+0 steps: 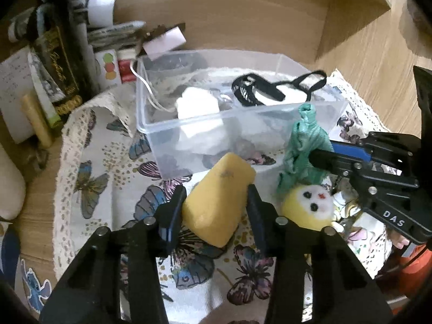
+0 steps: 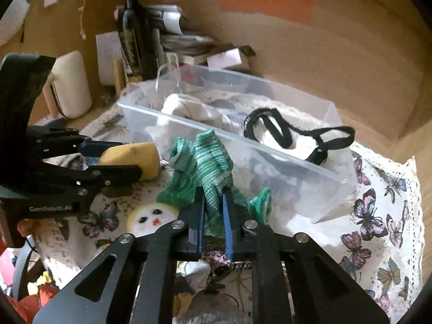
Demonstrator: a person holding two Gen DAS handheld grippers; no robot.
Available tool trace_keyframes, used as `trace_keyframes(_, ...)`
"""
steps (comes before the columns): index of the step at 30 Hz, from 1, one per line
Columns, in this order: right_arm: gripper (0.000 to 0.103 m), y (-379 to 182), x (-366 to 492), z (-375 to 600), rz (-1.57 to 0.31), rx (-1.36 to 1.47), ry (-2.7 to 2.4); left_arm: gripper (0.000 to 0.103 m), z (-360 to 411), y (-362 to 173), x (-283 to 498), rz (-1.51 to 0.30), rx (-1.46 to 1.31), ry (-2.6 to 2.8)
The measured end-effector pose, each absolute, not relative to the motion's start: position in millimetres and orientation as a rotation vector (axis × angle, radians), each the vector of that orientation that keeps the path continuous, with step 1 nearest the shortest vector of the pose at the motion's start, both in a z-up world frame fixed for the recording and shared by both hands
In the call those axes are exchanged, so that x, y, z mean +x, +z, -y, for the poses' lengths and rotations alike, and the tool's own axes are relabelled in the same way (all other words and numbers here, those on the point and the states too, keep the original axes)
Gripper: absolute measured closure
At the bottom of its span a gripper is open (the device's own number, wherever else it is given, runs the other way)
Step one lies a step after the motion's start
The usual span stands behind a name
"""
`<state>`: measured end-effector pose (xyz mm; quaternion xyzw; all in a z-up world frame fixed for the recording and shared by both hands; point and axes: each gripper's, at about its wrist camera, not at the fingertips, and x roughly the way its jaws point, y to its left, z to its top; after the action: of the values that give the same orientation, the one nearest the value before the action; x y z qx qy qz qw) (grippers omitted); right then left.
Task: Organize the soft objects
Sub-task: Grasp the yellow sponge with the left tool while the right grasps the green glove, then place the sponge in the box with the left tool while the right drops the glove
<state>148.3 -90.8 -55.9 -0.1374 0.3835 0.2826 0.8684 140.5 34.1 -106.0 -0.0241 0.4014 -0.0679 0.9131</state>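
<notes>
At lower centre, a yellow sponge (image 1: 218,197) is pinched by the left gripper (image 1: 216,202). At centre, a green knit (image 2: 202,167) is clamped by the right gripper (image 2: 214,205), before the clear bin (image 2: 270,148) above.

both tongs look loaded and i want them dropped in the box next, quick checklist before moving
1. Left tongs closed on the yellow sponge: ok, fingers press both its sides.
2. Right tongs closed on the green knitted cloth: ok.
3. Clear plastic box open on top: ok, no lid.
4. Room inside the box: ok, though a white cloth and a black strap already lie there.
5. Green cloth clear of the yellow plush face beneath: cannot tell.
</notes>
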Motion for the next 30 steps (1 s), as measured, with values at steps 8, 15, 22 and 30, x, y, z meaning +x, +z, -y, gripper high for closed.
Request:
trace_keyframes(8,0.092,-19,138,112,-0.699,-0.209,0.572,0.059,-33,-72,120,-0.707,-0.052,-0.12)
trace_keyframes(15,0.092,19,136,135,-0.591,-0.143,0.532,0.059,-30,-33,115,-0.59,-0.052,-0.114)
trace_keyframes(22,0.092,41,152,142,-0.508,-0.102,0.498,0.059,-35,-7,126,-0.51,-0.069,-0.098)
trace_keyframes(30,0.092,30,186,138,-0.557,-0.102,0.472,0.059,-31,-2,158,-0.526,-0.072,-0.102)
